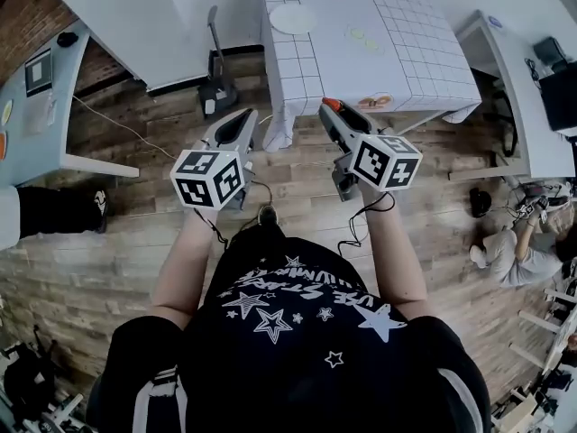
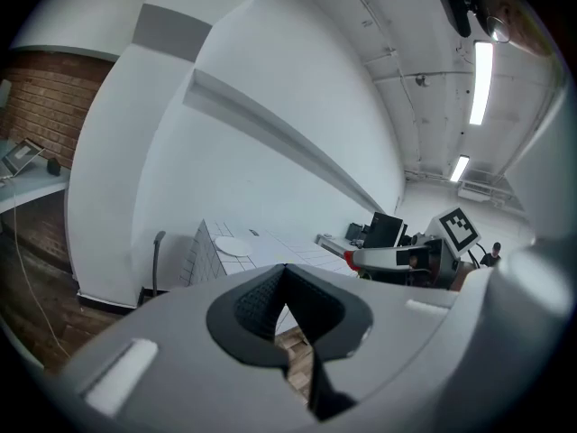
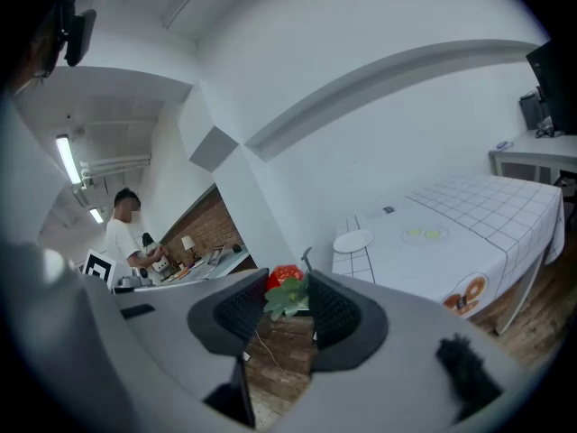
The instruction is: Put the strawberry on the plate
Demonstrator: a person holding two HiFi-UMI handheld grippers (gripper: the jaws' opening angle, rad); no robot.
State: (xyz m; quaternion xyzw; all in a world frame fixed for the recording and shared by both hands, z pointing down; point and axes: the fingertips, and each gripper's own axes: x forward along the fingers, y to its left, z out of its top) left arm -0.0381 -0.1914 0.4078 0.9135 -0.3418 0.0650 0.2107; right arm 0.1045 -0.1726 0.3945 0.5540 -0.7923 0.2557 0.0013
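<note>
My left gripper, smooth grey plastic with a black-and-white marker cube at its back, hangs over the wood-plank floor. Its ribbed black jaws are pressed together with nothing between them.

To its right, level with it, my right gripper pinches the strawberry between its ribbed jaws. The glossy red fruit has a ruffled green leaf cap that faces the camera. In the head view it shows only as a red tip at the gripper's nose, and the pads hide its lower part.

The fruit is in the air, short of the counter. The counter is draped in a white cloth ruled in a fine grid that hangs down the front edge. The plate, round, flat and plain white, lies near the counter's far left corner, well apart from the strawberry.

Two pale round marks sit mid-cloth and a doughnut-like picture sits at the front edge. They are too small for me to tell whether they are objects or print.
</note>
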